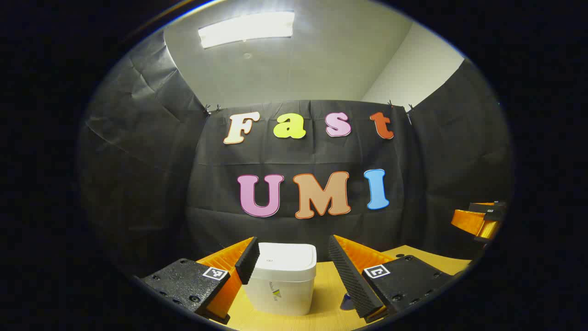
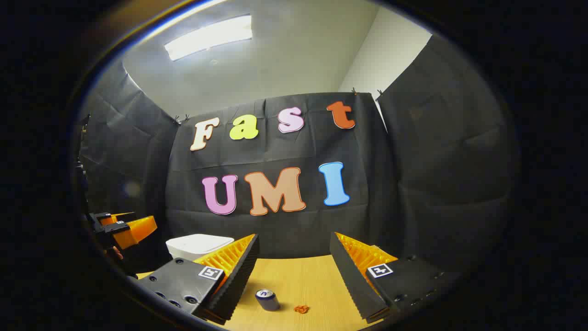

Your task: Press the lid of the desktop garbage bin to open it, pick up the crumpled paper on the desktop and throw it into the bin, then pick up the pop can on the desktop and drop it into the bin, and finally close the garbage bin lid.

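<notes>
Both grippers are up above the table (image 2: 298, 276), and neither one has anything in it. On the left gripper (image 1: 290, 266), the two fingers are spread wide apart. Between them, farther off, sits the white bin (image 1: 282, 282) on the yellow wooden table. Its lid (image 1: 287, 259) is down flat on top. The left finger (image 1: 247, 259) looks like it is right beside the bin's top corner, but I cannot tell if it touches. Just by the right finger (image 1: 351, 280), low down, a bit of something blue (image 1: 345, 303) peeks out on the table. It is too hidden to say what it is.

On the right gripper (image 2: 294, 266), the fingers are spread wide too, with nothing between them but bare table. Down on the table below sits the pop can (image 2: 267, 299). It is dark blue with a silver top and stands up straight. Near it, to the right, lies a small orange crumpled paper (image 2: 301, 309). The two are close but not touching.

From the right gripper view, the bin (image 2: 198, 246) is off to the left, partly behind that gripper's left finger (image 2: 236, 276). The other gripper (image 2: 124, 230) hangs in the air farther left, above the bin's side. From the left gripper view, the right gripper (image 1: 477, 220) is far over at the right edge, well apart from the bin.
</notes>
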### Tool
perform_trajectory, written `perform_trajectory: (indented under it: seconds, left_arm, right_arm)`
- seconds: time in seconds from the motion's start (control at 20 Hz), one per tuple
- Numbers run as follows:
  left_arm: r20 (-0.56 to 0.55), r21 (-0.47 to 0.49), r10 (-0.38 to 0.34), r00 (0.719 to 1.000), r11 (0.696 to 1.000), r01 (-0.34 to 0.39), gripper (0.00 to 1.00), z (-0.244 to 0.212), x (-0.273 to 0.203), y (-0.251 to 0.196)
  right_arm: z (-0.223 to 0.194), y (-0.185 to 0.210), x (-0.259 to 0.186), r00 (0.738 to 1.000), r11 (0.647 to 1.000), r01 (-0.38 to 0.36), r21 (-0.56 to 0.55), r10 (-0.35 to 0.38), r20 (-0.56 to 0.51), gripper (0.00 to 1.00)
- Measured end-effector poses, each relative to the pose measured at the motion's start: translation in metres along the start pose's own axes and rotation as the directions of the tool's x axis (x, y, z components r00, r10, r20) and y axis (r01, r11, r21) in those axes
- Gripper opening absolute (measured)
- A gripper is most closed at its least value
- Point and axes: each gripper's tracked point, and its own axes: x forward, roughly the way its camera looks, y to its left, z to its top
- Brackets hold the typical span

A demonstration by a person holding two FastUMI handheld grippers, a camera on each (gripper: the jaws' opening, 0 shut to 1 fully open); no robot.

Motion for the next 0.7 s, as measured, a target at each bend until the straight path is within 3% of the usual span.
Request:
perform_trajectory:
  seconds: [0.7]
  left_arm:
    - [-0.041, 0.031, 0.019, 0.999, 0.999, -0.018, 0.91, -0.005, -0.007, 0.006]
  right_arm:
    - [-0.019, 0.003, -0.001, 0.998, 1.0, -0.03, 0.003, 0.031, -0.053, 0.98]
